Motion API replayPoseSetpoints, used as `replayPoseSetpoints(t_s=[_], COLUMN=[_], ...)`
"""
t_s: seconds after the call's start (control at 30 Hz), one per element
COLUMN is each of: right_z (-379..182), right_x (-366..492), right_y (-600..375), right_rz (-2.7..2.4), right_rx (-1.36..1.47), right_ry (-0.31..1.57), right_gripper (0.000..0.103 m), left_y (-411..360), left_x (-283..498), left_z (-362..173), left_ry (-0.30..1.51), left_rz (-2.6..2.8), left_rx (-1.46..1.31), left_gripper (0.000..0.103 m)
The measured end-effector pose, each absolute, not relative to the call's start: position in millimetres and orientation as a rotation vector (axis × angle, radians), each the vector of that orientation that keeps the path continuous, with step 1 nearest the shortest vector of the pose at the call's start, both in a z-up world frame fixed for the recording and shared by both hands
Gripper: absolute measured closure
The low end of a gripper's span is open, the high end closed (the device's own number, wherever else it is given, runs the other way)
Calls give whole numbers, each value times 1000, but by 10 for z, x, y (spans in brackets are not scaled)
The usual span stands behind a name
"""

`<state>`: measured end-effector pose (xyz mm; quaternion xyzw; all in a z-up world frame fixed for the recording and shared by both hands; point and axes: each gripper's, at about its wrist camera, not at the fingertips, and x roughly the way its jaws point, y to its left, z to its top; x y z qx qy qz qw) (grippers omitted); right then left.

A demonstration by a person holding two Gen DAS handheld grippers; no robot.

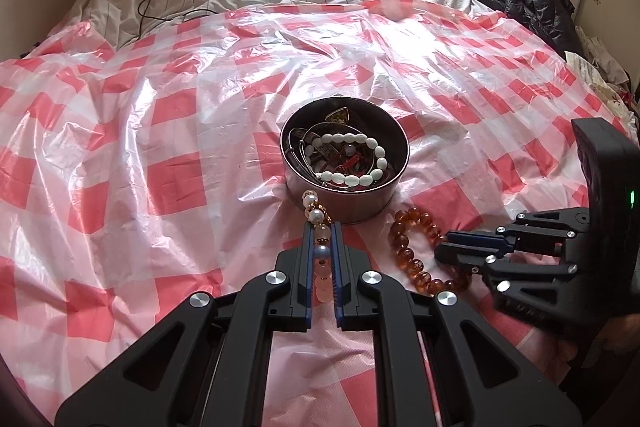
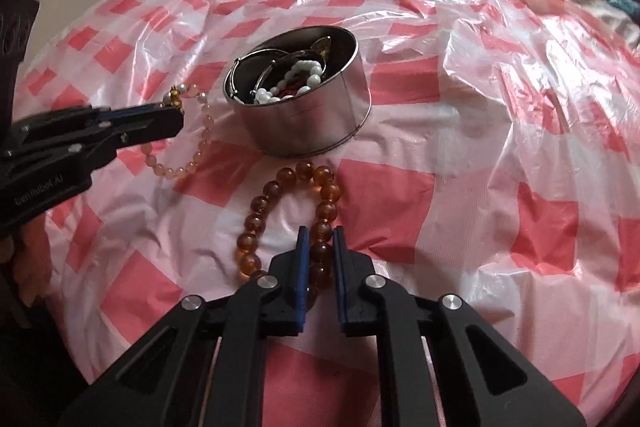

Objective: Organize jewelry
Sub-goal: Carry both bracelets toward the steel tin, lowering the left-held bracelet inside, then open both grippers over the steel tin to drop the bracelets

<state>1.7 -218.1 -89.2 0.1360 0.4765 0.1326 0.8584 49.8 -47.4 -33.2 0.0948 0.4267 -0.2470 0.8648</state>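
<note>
Item 1, my left gripper (image 1: 322,227): low centre of the left wrist view, pointing down at the bed. Its blue-lined jaws are nearly together, clamped on a pale pink bead bracelet (image 1: 320,223) with pearl and gold beads at one end. The strand runs up between the pads, and its pearl end reaches the foot of the tin. In the right wrist view the same gripper enters from the left edge, and the loose loop of the bracelet hangs below its tip onto the sheet.

Item 2, my right gripper (image 2: 320,239): low centre of its own view. Jaws narrowly apart, pinched on the right-hand strand of an amber bead bracelet (image 2: 256,223). The rest of that loop lies on the sheet, curving up to touch the base of the tin. In the left wrist view this gripper sits at the right edge, its tip on the amber beads.

Item 3, round metal tin (image 1: 394,139): centre of both views, upright, open. It holds a white bead bracelet (image 1: 352,139), thin silver bangles (image 2: 244,67) leaning on its rim, and some red and gold pieces too tangled to tell apart.

Item 4, red-and-white checked plastic sheet (image 1: 160,115): crinkled, spread over the bed, under everything listed.
</note>
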Motion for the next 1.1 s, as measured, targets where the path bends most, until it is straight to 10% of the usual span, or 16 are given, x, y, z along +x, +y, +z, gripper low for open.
replayPoseSetpoints(t_s=[0.23,1.1], right_z=[-869,-715], right_x=[-69,73], right_y=[-2896,-3026], right_rz=[580,718], right_rx=[1008,1272], right_ry=[762,557], right_gripper=[91,91], left_y=[-512,-644], left_x=[535,972], left_z=[-336,47], left_ry=[901,799], left_rz=[-522,-633], left_rx=[195,-75], left_gripper=[96,96])
